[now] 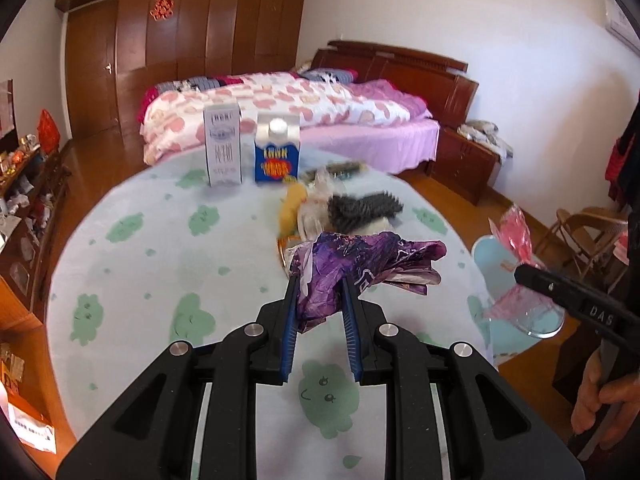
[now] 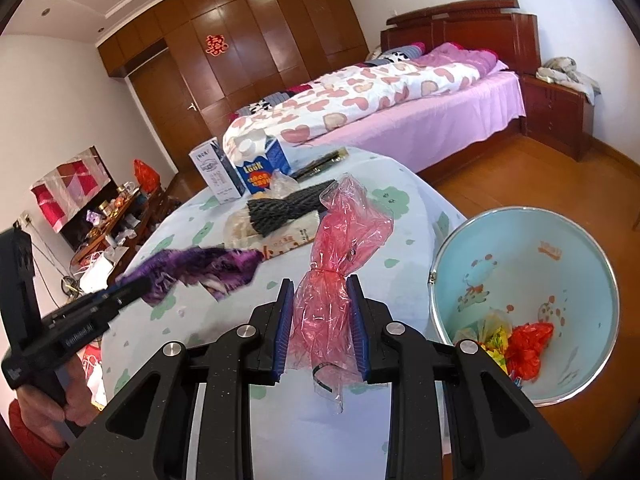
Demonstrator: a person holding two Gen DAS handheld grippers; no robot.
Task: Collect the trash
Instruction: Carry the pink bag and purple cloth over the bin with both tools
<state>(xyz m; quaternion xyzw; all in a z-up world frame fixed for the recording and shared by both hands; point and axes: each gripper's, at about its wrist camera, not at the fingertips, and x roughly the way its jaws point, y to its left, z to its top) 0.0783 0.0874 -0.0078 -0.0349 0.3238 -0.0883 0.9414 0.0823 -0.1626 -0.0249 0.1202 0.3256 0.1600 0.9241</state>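
Note:
My left gripper [image 1: 320,280] is shut on a crumpled purple wrapper [image 1: 360,260] and holds it above the table; it also shows in the right wrist view [image 2: 200,268]. My right gripper [image 2: 320,286] is shut on a pink cellophane wrapper [image 2: 340,240] above the table's right edge; this wrapper also shows in the left wrist view [image 1: 516,232]. A light blue trash bin [image 2: 568,240] stands on the floor to the right, with red and yellow trash [image 2: 520,340] inside.
On the cloth-covered table [image 1: 140,280] stand a white box [image 1: 223,146] and a blue carton [image 1: 277,152]. A black mesh piece [image 1: 360,208], clear bags and a yellow item [image 1: 292,208] lie mid-table. A bed [image 1: 300,108] is behind.

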